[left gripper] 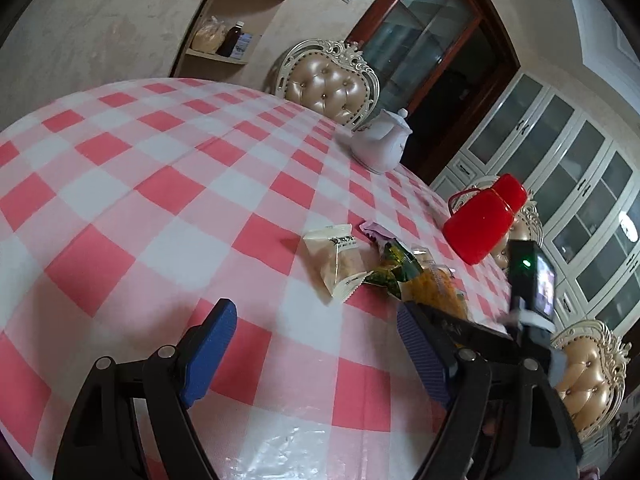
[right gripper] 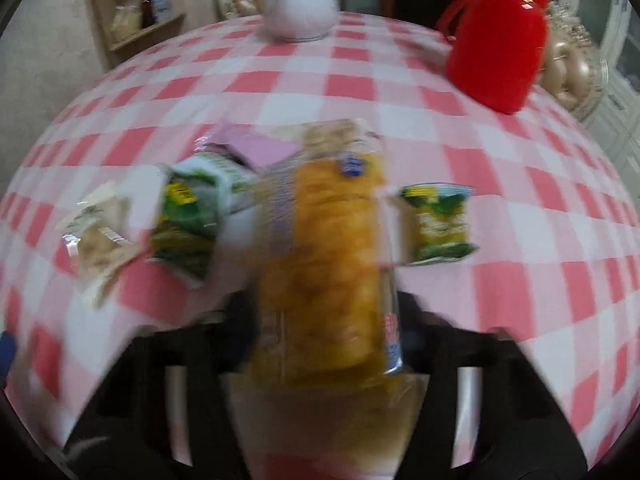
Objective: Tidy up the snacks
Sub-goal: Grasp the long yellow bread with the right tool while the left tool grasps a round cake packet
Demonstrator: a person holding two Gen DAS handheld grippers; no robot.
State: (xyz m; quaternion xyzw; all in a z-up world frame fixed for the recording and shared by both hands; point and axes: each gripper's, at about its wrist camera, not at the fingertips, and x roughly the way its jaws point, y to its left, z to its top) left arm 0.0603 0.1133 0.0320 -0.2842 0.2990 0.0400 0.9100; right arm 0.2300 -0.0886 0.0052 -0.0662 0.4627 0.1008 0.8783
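Pink-and-white checked cloth [left gripper: 168,200] covers the round table. Over it the left gripper [left gripper: 316,344] hangs with its blue pads wide apart and nothing between them. The right gripper [right gripper: 324,320] is clamped on a long clear pack of yellow pastry [right gripper: 332,264], its jaws pressing both sides. Just beside that pack lie a green packet [right gripper: 188,220], a pale cracker packet [right gripper: 100,236] further left, a pink packet [right gripper: 260,148] behind and another green packet [right gripper: 438,224] to the right. Further back stand a red jug [right gripper: 496,52] and a white teapot [right gripper: 300,4].
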